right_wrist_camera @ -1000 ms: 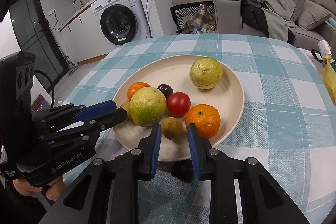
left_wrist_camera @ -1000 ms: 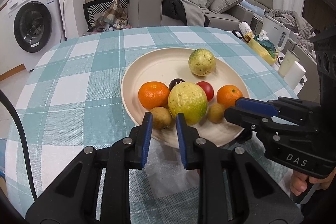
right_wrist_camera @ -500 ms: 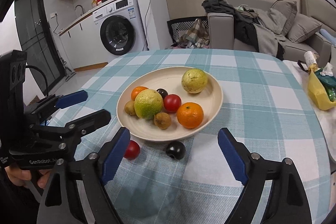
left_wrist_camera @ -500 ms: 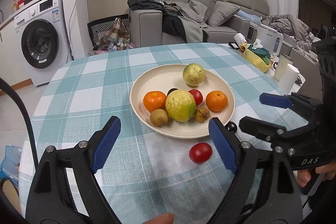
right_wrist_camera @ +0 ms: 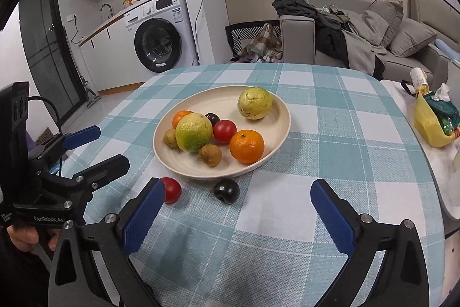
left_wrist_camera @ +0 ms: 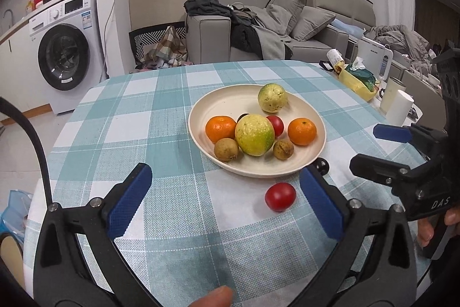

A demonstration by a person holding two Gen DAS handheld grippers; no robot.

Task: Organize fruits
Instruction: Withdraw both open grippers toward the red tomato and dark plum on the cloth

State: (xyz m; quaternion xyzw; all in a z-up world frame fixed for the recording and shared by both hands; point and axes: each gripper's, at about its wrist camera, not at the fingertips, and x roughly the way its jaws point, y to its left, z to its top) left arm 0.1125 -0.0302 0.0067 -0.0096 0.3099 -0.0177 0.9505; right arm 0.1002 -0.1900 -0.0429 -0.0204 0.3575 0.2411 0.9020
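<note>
Two fruits lie off the plate [right_wrist_camera: 276, 108] on the checked surface [right_wrist_camera: 330, 134]: a red tomato [left_wrist_camera: 280, 196] just inside the left claw [left_wrist_camera: 227, 200], and a dark plum [right_wrist_camera: 226, 191] ahead of the right claw [right_wrist_camera: 238, 209]. Both claws, nearly shut a second ago, have just been opening; they now gape empty, drawn back from the plate.
</note>
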